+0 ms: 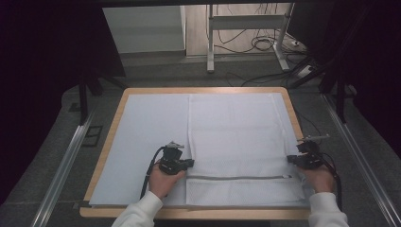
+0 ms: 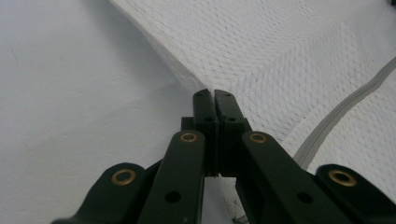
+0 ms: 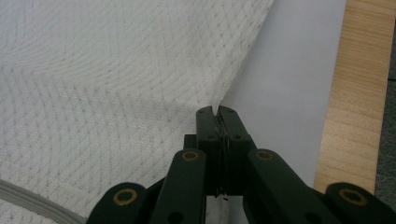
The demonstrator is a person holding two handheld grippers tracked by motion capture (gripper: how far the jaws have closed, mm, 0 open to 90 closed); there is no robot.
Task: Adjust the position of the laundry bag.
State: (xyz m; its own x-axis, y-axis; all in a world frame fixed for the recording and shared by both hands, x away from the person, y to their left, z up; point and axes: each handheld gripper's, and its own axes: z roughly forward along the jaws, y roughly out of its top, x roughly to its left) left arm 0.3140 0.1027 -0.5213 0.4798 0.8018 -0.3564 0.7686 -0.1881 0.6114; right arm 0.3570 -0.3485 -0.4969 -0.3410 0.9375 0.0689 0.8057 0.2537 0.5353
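left gripper [image 1: 187, 164] pinches mesh bag [image 1: 236, 142] left edge | right gripper [image 1: 292, 160] right edge

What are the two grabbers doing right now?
Left gripper: shut on the left edge of the mesh bag.
Right gripper: shut on the bag's right edge.

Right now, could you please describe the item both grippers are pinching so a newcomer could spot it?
On the wooden table lies a pale sheet. On its right half rests the white mesh bag, with a woven texture and a grey zipper near its front edge.
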